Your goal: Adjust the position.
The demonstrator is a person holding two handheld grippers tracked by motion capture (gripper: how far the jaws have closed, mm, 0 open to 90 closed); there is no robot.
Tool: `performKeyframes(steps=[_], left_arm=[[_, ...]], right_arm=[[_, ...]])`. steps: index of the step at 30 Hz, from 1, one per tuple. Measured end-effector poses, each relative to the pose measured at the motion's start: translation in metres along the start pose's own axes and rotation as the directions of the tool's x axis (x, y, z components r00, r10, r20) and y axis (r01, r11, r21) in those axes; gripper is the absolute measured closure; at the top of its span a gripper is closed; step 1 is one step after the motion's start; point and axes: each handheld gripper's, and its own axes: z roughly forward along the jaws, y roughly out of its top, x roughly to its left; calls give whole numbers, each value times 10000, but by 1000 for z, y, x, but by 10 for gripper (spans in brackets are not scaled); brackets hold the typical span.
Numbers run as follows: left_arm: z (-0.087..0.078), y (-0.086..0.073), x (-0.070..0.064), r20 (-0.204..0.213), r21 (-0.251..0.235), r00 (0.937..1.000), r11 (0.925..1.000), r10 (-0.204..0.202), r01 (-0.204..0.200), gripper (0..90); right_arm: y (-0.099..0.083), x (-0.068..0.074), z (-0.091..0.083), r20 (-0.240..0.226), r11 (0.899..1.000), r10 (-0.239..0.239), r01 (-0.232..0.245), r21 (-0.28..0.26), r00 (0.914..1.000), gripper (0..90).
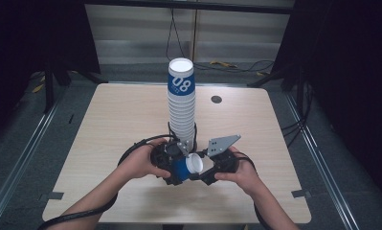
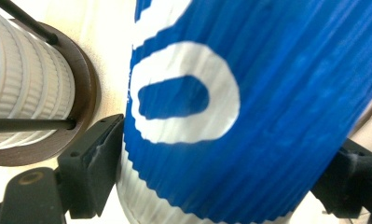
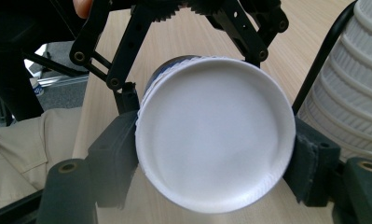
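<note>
The wooden table (image 1: 121, 124) is carrying a tall stack of ribbed paper cups (image 1: 181, 103), standing upright in a dark wire holder with a round base (image 2: 83, 93) near the table's middle. In front of the stack, near the person's edge, a single blue cup (image 1: 186, 166) is lying on its side between the two grippers, its white end facing the right gripper. The left gripper (image 1: 172, 165) is clamping the cup's blue printed wall, one jaw pressing each side in the left gripper view, with the cup (image 2: 249, 112) sitting between them. The right gripper (image 1: 210, 167) is closing on the cup's white end (image 3: 214, 135), a pad touching each side of the rim; how firmly it is pinching appears uncertain from this angle. The stack is standing just beside both grippers
</note>
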Motion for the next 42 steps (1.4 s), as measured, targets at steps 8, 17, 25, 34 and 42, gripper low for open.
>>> performKeyframes(steps=[8, 17, 25, 34, 42], left_arm=[[-3, -4, 2, 142, -332, 9998, 9994, -114, 119, 144], [-4, -9, 3, 456, -393, 9987, 9989, -227, 245, 145], [-4, -15, 5, 530, -714, 9961, 9947, -708, 745, 148], [-1, -26, 6, 400, -38, 9972, 9980, -630, 632, 163], [-3, -34, 7, 486, -562, 9957, 9951, -791, 818, 163]], right_arm=[[-1, -1, -3, 0, 9998, 105, -105, -162, 9999, 275], [-1, 0, -2, -127, 9998, 53, -56, -207, 9999, 275], [-3, -1, -5, -18, 9994, 138, -139, -324, 9999, 276], [-7, -5, -11, 137, 9981, 345, -338, -523, 9993, 276], [-8, -6, -13, 231, 9979, 362, -349, -544, 9991, 275]])
